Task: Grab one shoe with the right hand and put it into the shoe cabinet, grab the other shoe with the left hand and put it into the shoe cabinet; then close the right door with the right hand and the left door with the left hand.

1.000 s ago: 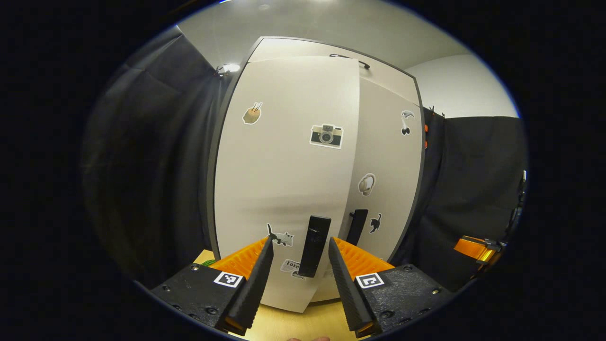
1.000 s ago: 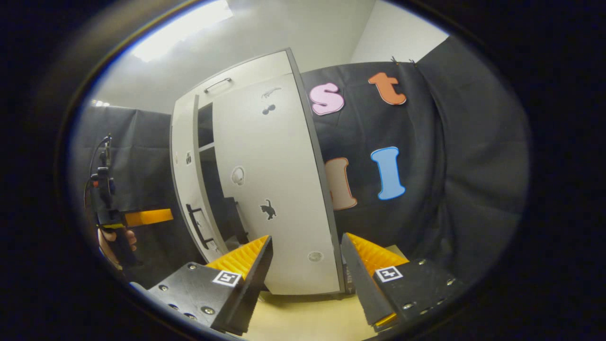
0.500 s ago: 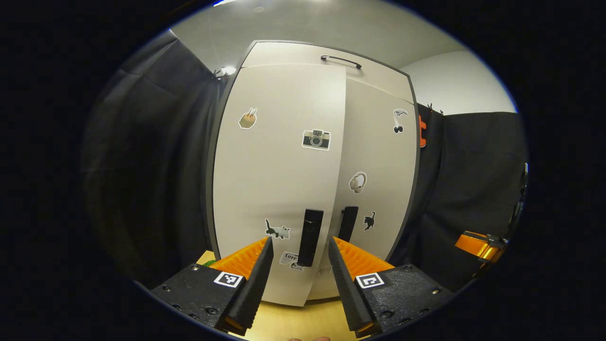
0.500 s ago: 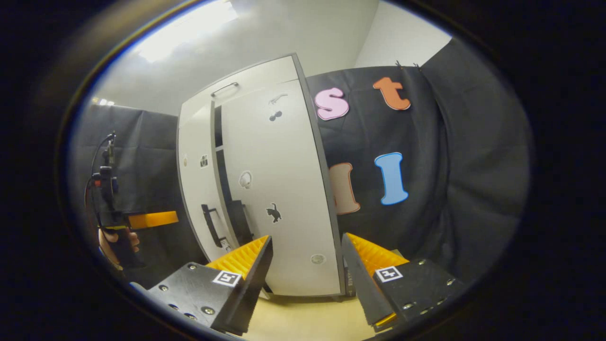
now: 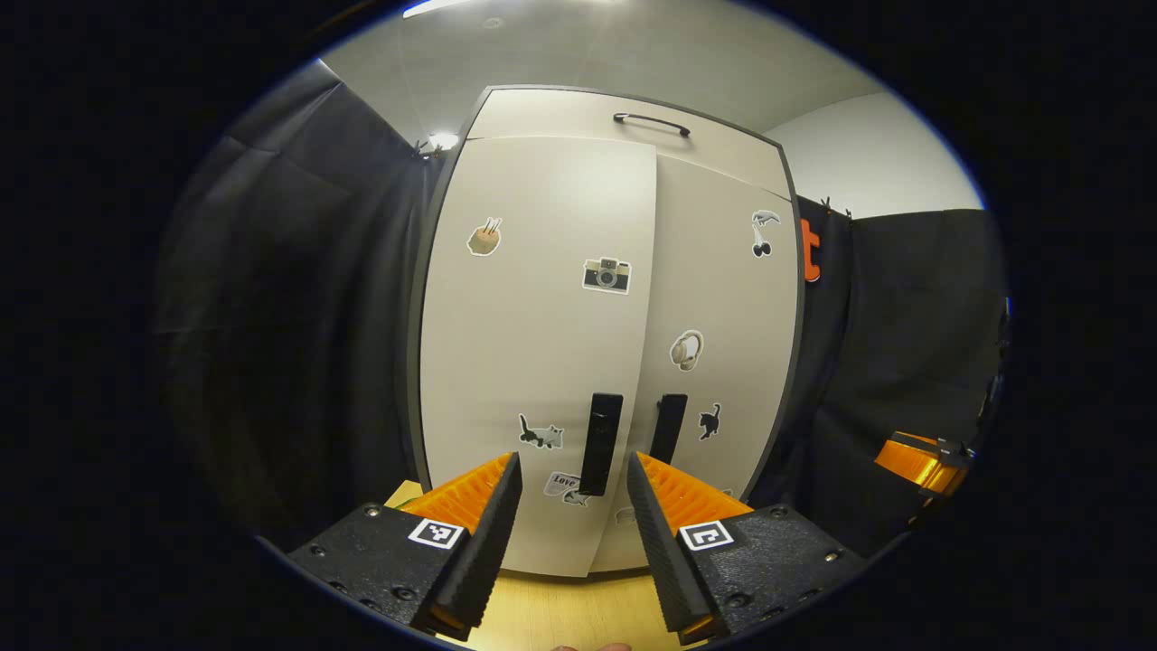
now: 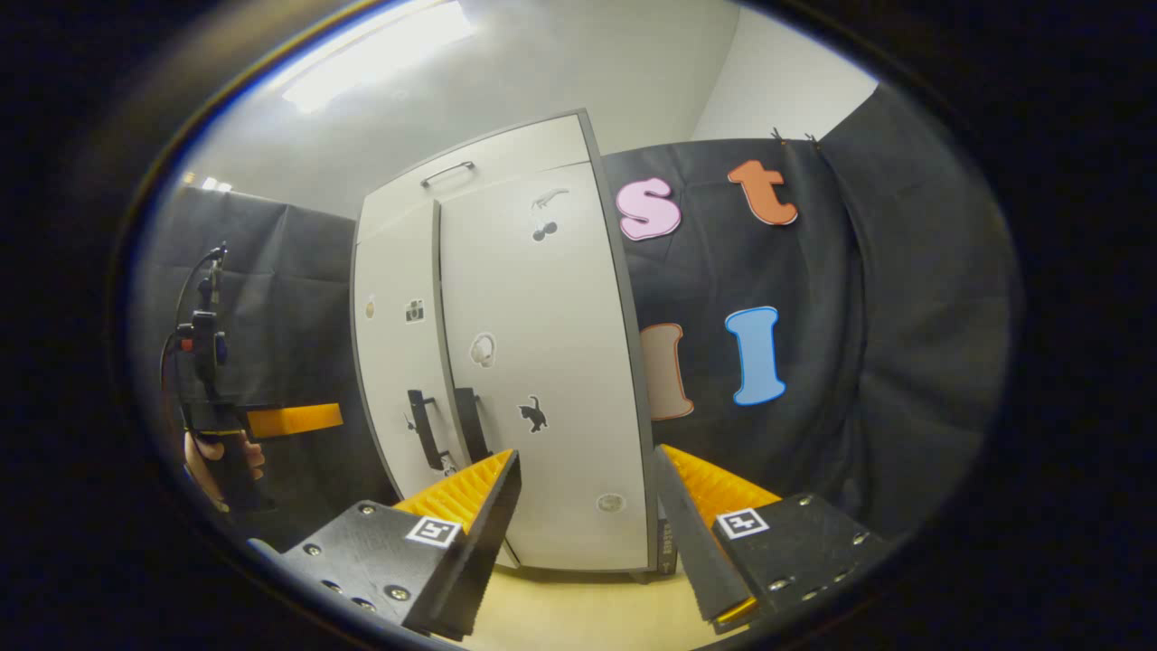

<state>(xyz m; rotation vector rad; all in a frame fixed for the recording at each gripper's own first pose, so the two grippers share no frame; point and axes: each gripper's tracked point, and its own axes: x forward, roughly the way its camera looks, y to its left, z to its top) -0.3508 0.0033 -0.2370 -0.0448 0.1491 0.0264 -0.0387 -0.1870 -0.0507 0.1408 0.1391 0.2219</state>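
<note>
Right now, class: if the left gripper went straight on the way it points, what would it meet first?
Probably the left door's handle, which stands between the fingers of the open left gripper; depth is hard to judge.

a pale wooden floor (image 5: 578,615) runs out in front of the black cloth wall (image 6: 886,362), which hangs behind and to both sides. above the cloth wall a white ceiling (image 6: 542,81) carries a bright strip light (image 6: 380,54) near its upper edge.

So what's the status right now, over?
Left gripper open, facing left door. Right gripper open. Right door shut, left nearly shut. Nothing in the way.
</note>
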